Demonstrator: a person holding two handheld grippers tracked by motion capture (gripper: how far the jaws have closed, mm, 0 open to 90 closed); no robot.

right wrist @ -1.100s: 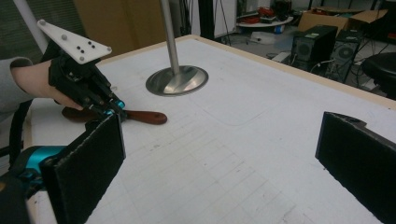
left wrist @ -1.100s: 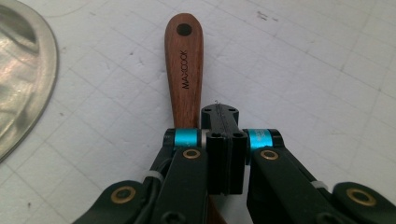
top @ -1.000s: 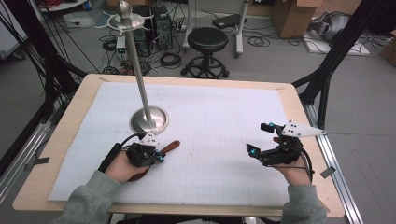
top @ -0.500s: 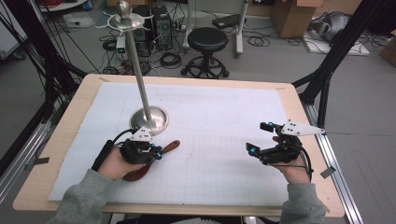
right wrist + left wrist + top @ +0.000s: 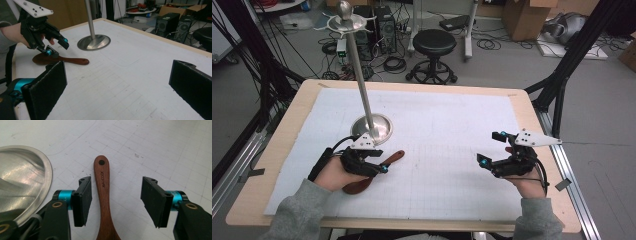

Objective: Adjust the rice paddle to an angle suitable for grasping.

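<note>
Released since a second ago, the reddish-brown wooden spoon (handle holed) lies between the left gripper's parted jaws.

A dark reddish-brown wooden spoon lies flat on the desk just beside the stand base, its handle end with a small hole pointing away from the person.

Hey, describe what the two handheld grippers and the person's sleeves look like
Both the left gripper and right gripper are black, with flat black pads on turquoise mounts and brass-coloured screws. Each carries a pale three-cornered plate on top and trails a black cable. The person wears grey sleeves.
</note>
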